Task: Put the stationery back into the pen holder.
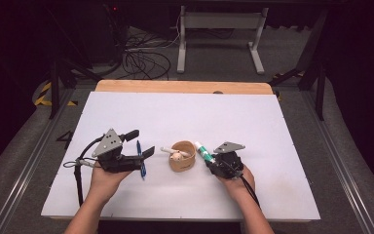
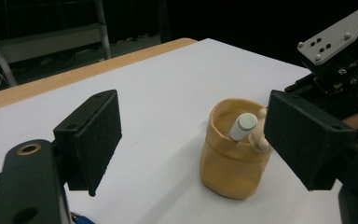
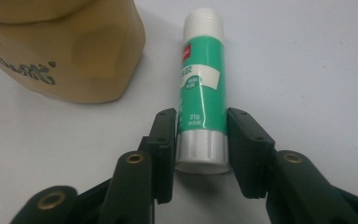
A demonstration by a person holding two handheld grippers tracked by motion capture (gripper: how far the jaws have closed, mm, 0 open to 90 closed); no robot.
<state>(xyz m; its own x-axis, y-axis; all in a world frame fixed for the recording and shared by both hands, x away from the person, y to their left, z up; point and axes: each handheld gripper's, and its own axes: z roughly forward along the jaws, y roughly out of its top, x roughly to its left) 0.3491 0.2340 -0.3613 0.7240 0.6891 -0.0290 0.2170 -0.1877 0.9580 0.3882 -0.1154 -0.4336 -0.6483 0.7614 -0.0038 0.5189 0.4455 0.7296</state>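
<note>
A tan soft cup [image 1: 182,157] [image 2: 235,154] [image 3: 74,56] stands mid-table, holding a white capped tube [image 2: 242,126] and a small wooden piece [image 2: 259,135]. To the right of the cup a green and white glue stick [image 1: 203,152] [image 3: 201,93] lies on the white table top. My right gripper [image 1: 209,160] [image 3: 200,126] is shut on its lower end, one pad against each side. Left of the cup my left gripper [image 1: 140,144] [image 2: 198,135] stands wide open and holds nothing. A blue pen [image 1: 140,161] lies on the table beneath its jaws.
The white table top [image 1: 185,112] has a wooden strip [image 1: 180,86] along its far edge. Beyond that edge are a white metal stand [image 1: 219,34] and loose cables [image 1: 141,58] on the floor. The right gripper's grey plate [image 2: 338,32] is seen past the cup.
</note>
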